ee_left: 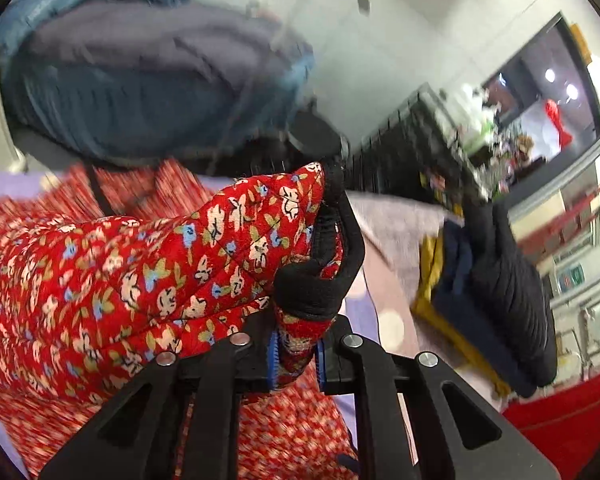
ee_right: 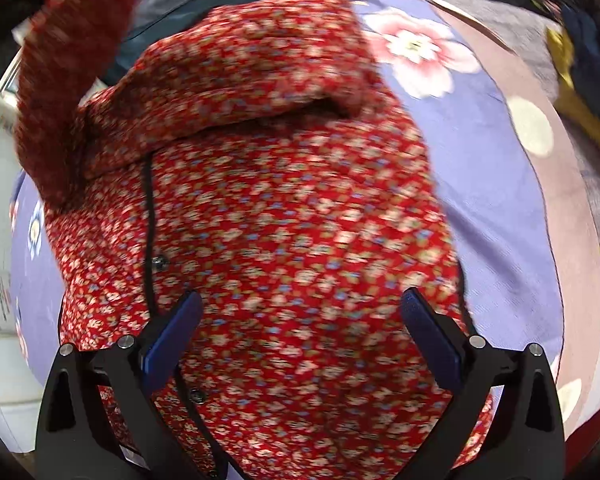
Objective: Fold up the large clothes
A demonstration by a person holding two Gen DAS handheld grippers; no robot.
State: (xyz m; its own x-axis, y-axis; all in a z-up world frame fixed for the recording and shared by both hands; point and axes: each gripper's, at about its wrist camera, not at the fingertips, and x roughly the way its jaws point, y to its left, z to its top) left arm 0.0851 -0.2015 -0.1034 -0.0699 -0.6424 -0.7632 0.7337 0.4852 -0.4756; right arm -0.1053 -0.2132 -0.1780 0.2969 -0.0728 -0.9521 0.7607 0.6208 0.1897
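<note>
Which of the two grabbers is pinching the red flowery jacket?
The left gripper. Its blue pads are shut on the red floral jacket by its black-trimmed edge. The right gripper has its fingers spread wide above the jacket and grips nothing.

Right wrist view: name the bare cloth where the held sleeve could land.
Free: the lilac flowered cover right of the red floral jacket, up to its brown band. A thin strip shows left of the jacket. Crowded: the folded stack far right. Left gripper pinches the sleeve; right gripper is open.
</note>
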